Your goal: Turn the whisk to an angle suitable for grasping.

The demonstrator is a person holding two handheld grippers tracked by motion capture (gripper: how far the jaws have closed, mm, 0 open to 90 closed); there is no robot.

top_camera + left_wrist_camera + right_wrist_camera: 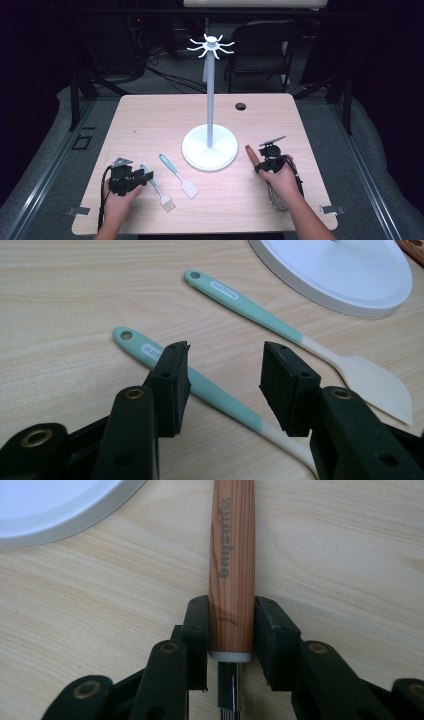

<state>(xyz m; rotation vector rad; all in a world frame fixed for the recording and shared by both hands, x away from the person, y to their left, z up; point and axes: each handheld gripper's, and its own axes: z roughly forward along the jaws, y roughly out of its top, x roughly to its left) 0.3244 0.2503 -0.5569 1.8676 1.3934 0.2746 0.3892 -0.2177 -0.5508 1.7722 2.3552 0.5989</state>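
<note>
A whisk with a brown wooden handle (231, 555) lies on the table right of the white stand. My right gripper (231, 630) is shut on the handle's lower end, one pad pressing each side. In the high view the handle (251, 154) points up-left from the right gripper (258, 162), and the whisk's wires (277, 197) trail under the wrist. My left gripper (230, 372) is open just above a teal-handled brush (220, 395), whose handle runs between the jaws without touching the pads. A teal-handled spatula (260, 315) lies beside it.
The white stand's round base (200, 150) sits mid-table, with a tall pole (210, 100) topped by hooks (211, 46). A cable hole (241, 106) is at the table's back right. A dark chair (262, 47) stands behind the table.
</note>
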